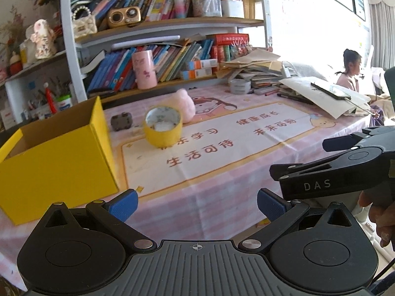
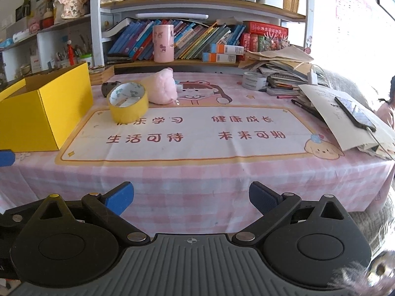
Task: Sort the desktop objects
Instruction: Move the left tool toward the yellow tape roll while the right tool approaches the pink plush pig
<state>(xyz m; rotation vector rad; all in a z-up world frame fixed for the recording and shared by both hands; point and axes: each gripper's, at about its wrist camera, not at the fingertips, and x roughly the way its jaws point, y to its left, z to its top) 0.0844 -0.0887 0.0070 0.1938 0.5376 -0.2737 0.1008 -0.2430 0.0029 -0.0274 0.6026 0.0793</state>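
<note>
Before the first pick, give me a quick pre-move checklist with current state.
1. Left gripper open, nothing held: ok.
2. Right gripper open, nothing held: ok.
3. Yellow box open at the top, ready to receive: ok; contents cannot tell.
4. Yellow tape roll standing free on the desk mat, reachable from the front: ok.
5. Pink plush toy close behind the tape roll; touching or not: cannot tell.
6. Small dark object beside the box: identity cannot tell.
</note>
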